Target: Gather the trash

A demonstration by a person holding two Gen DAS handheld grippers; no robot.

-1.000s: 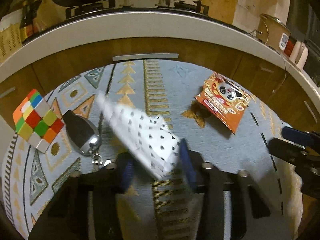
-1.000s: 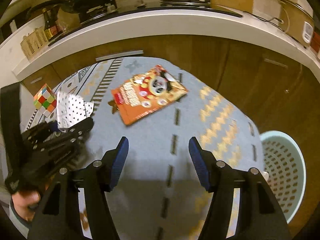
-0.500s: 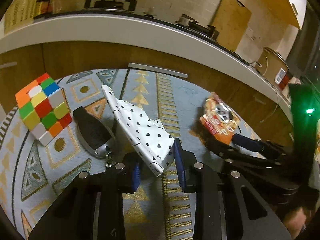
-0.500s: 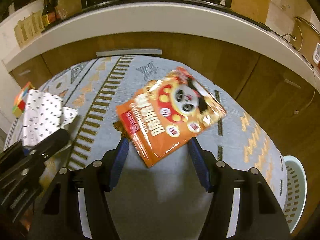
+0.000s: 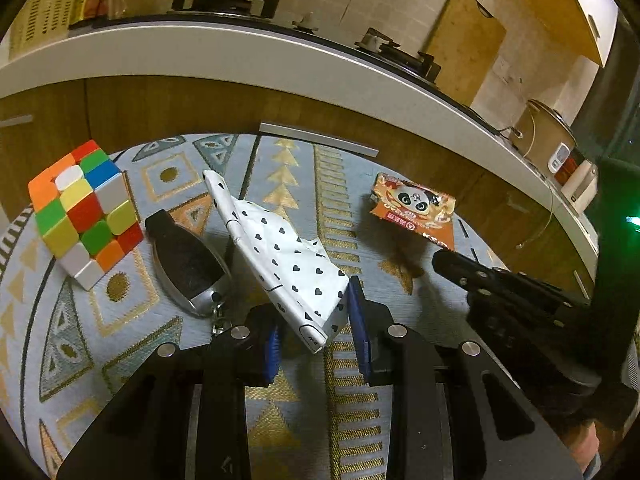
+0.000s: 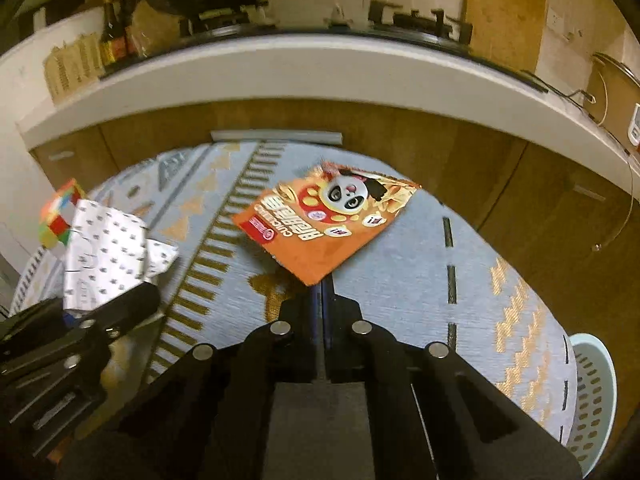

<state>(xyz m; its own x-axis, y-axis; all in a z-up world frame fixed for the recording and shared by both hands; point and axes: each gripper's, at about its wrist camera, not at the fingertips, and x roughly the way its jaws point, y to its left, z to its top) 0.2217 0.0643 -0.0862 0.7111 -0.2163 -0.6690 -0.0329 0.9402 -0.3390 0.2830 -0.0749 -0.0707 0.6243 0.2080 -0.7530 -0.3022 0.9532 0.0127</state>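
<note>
The white wrapper (image 5: 286,258), dotted with small black hearts, is creased and folded into a long wedge that rises off the desk (image 5: 132,320), narrow tip toward the far edge. The orange snack bag (image 6: 326,222), printed with a panda face, tilts up near the desk's far right edge, its near corner pinched.

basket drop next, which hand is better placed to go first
Right, probably. The right gripper is shut on the corner of the orange snack packet, and the pale basket sits beyond the table edge on that side. The left gripper holds the heart-print wrapper, farther away.
</note>
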